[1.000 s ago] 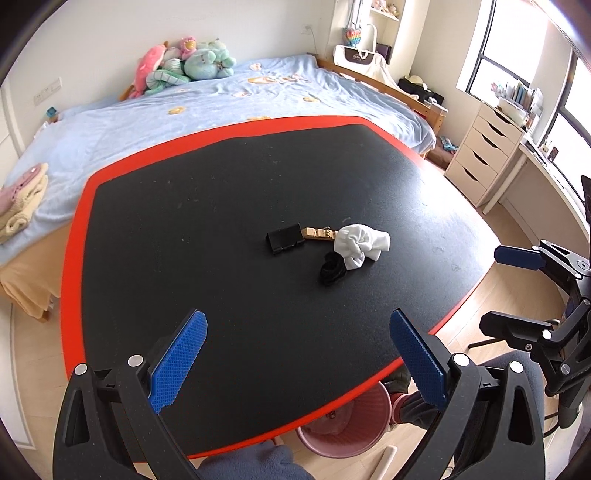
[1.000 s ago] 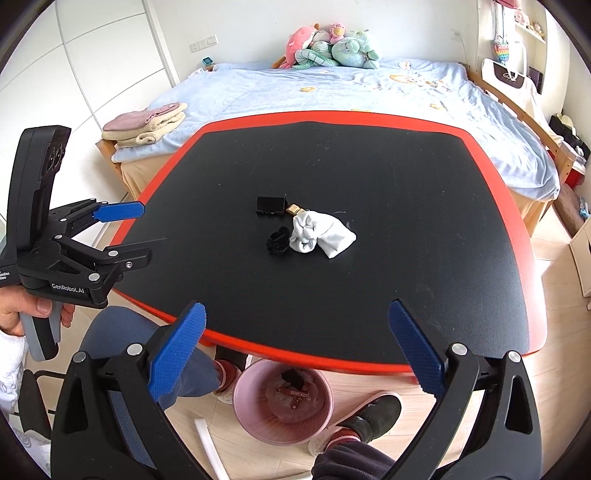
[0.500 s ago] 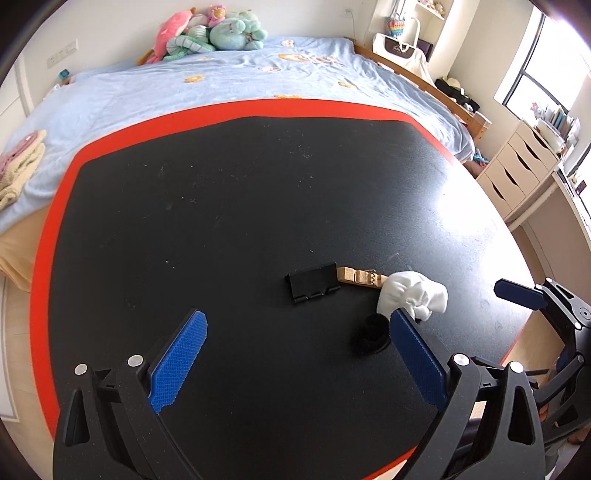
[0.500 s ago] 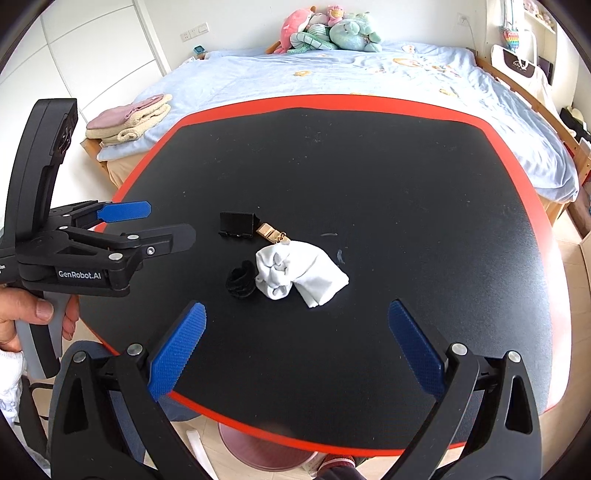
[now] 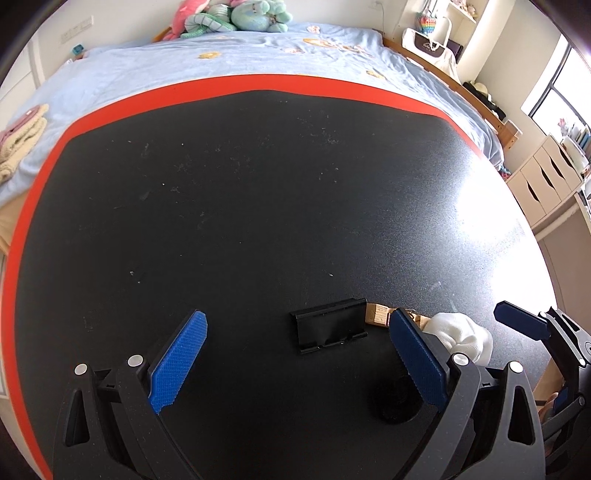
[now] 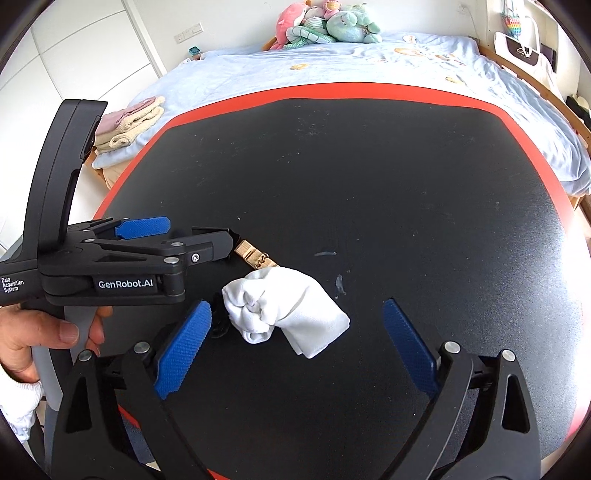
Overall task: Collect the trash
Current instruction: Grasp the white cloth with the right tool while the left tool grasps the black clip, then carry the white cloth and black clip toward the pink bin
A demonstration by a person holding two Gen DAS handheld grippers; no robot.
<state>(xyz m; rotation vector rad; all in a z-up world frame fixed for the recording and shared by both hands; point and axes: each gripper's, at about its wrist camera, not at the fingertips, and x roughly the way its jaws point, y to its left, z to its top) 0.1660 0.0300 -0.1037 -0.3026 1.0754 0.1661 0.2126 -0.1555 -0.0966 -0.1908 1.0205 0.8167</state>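
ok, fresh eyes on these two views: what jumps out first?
The crumpled white cloth near the front of the black table with its red border, sitting between the open fingers of the right claw. To its left, the open left claw frames a black clip, with a wooden clothespin lying between clip and cloth. Behind the table, a blue bed topped with plush toys.

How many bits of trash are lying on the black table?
4: black clip, wooden clothespin beside it, white crumpled cloth, black round thing nearest the grippers. More may be hidden.
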